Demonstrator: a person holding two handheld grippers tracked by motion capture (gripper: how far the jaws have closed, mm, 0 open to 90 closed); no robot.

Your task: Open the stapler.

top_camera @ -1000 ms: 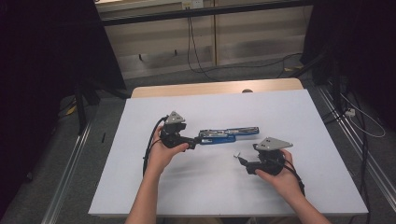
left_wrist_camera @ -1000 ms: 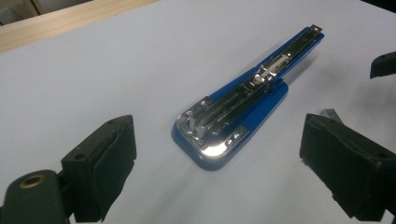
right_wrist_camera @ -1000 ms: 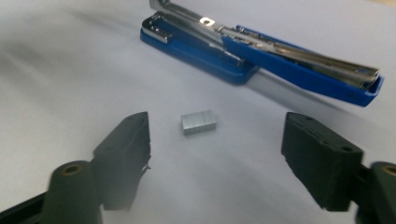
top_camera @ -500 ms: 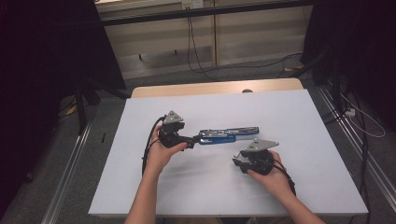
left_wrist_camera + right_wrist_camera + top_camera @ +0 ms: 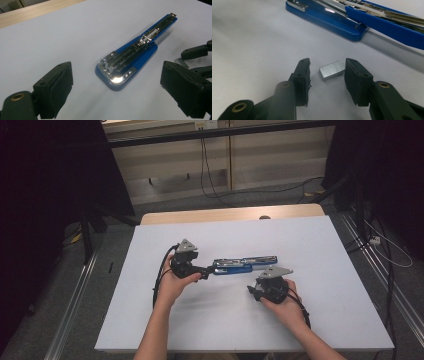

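Between the right gripper's [image 5: 326, 83] jaws a small block of staples [image 5: 332, 69] is lying flat on the white table [image 5: 320, 240], and the jaws have just been closing in around it. They are standing apart either side of it, pads [image 5: 353, 80] not yet pressing, so nothing is gripped. The risk I'm seeing here: the block is low and slick, and if one pad arrives first it is probably going to skate sideways or tip on edge, and a hard squeeze might well snap the strip into pieces. The block is also sitting slightly askew to the pads, so the grip could catch a corner rather than its flat sides.

Moving outward, the blue stapler [image 5: 130, 58] is lying opened out flat just beyond, its metal channel facing up, close enough that a block pushed forward could be sliding against its base. The left gripper [image 5: 117, 92] is hovering at the stapler's near end with jaws wide apart, holding nothing, so the stapler is free to shift if it gets knocked.

Room is looking generous: bare table is stretching all around both hands, and every edge is lying well apart from the work.
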